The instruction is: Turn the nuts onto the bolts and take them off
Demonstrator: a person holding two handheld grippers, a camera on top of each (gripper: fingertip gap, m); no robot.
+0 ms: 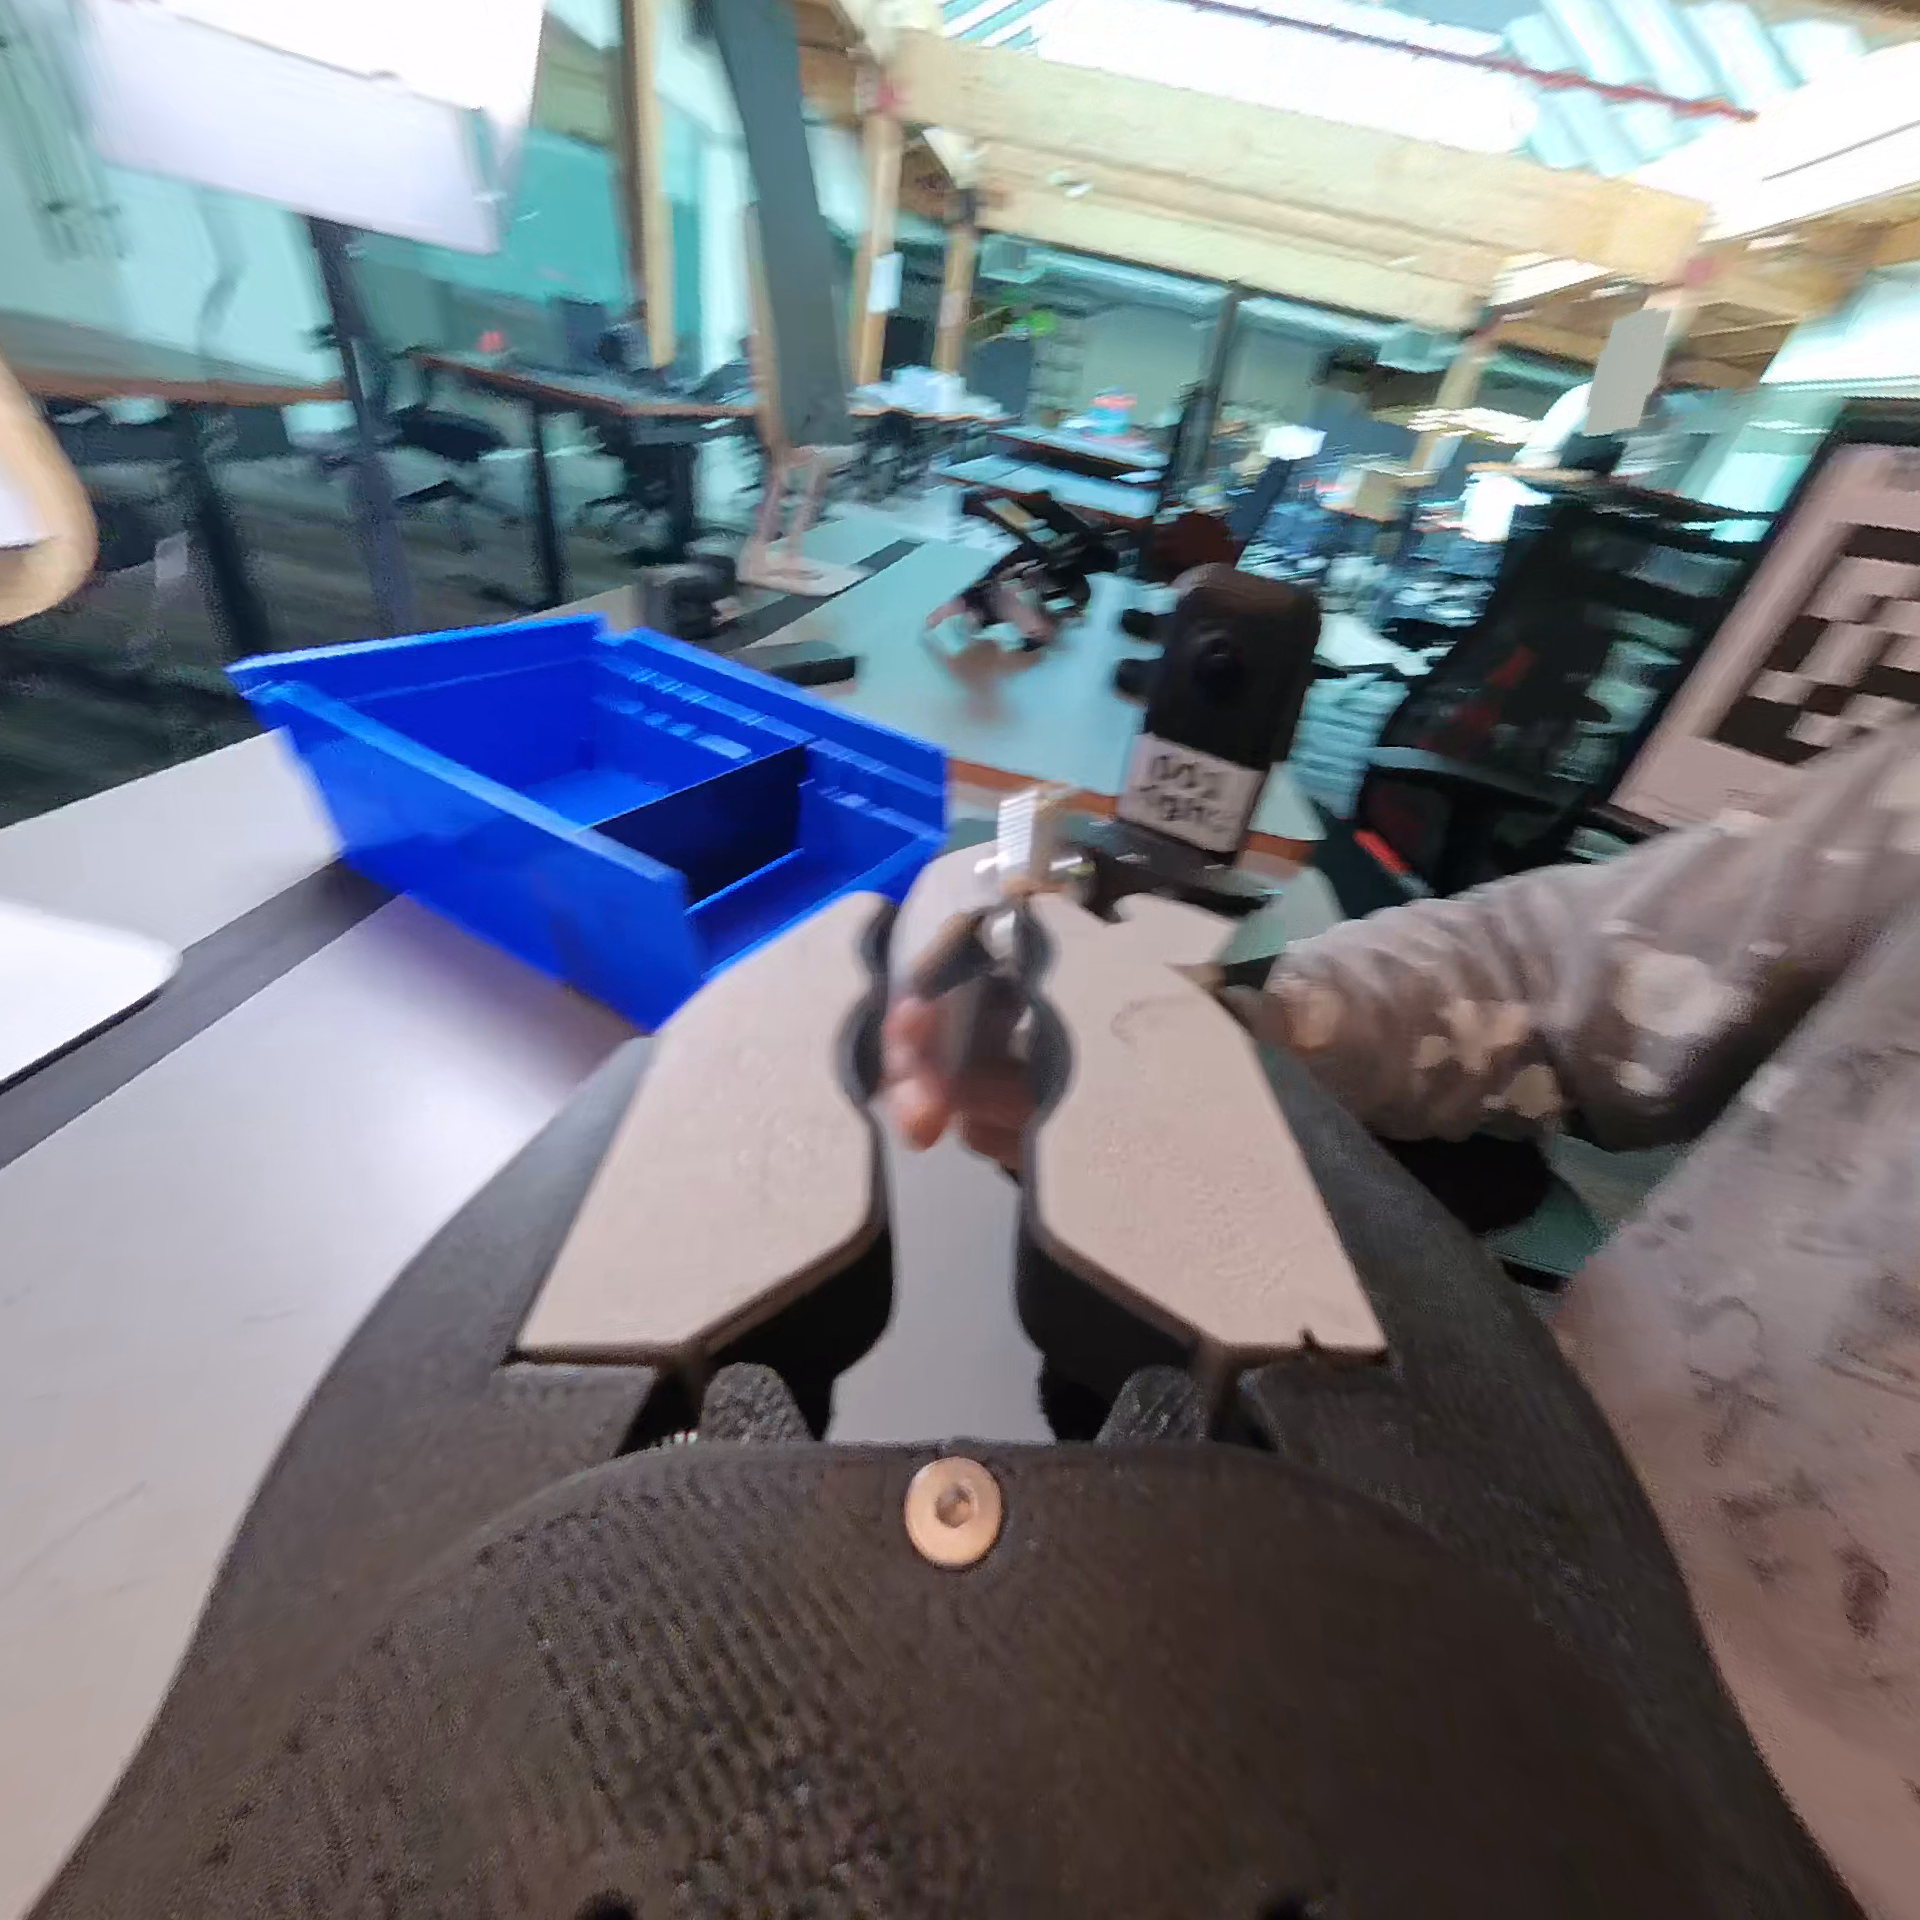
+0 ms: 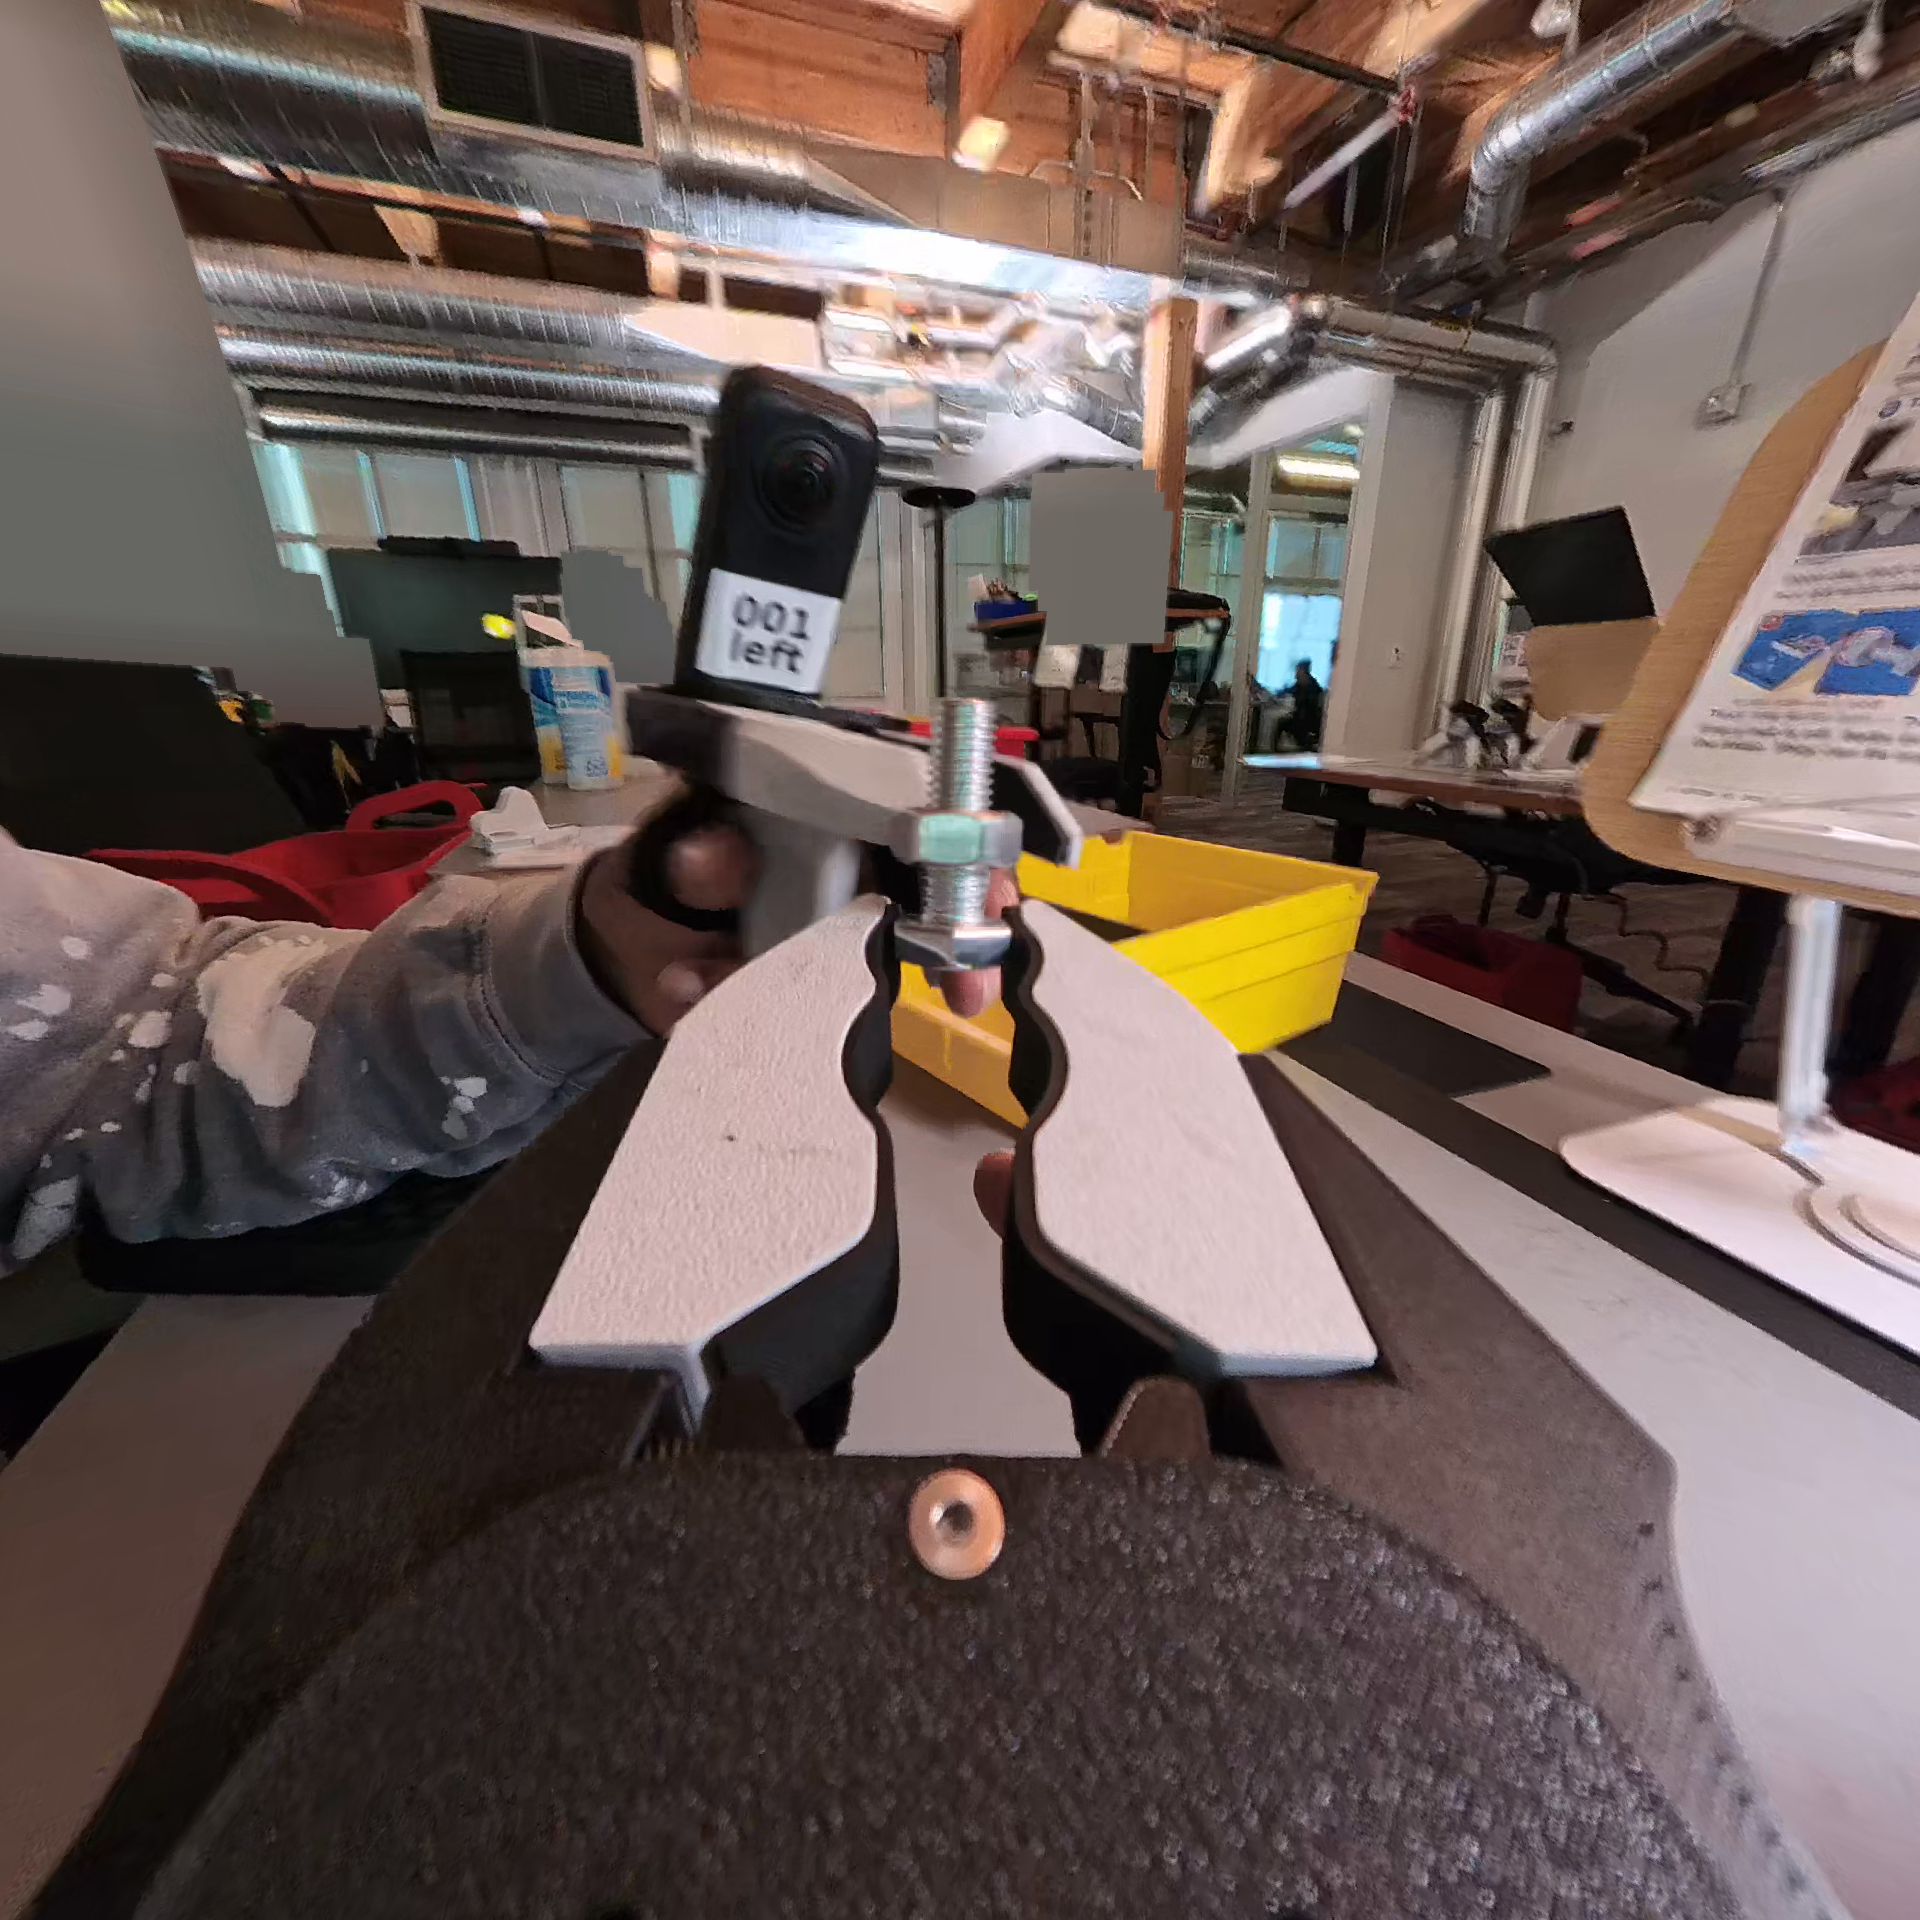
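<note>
A silver bolt (image 2: 964,769) stands upright in mid-air with its threaded end up. My right gripper (image 2: 954,938) is shut on its hex head at the bottom. A silver nut (image 2: 966,840) sits about halfway down the thread. My left gripper (image 2: 961,844) comes in from the left and is shut on that nut. In the left wrist view, which is blurred, my left gripper (image 1: 961,914) is closed around the nut and bolt (image 1: 1023,831). The black camera (image 1: 1231,675) on the right gripper stands just behind.
A blue bin (image 1: 582,790) with a divider sits on the grey table (image 1: 260,1143) to the left. A yellow bin (image 2: 1195,935) sits beyond the bolt. A document stand (image 2: 1766,727) on a white base (image 2: 1714,1195) is at the right. A sleeved arm (image 2: 260,1039) crosses the left. The grippers are tip to tip, or close to it.
</note>
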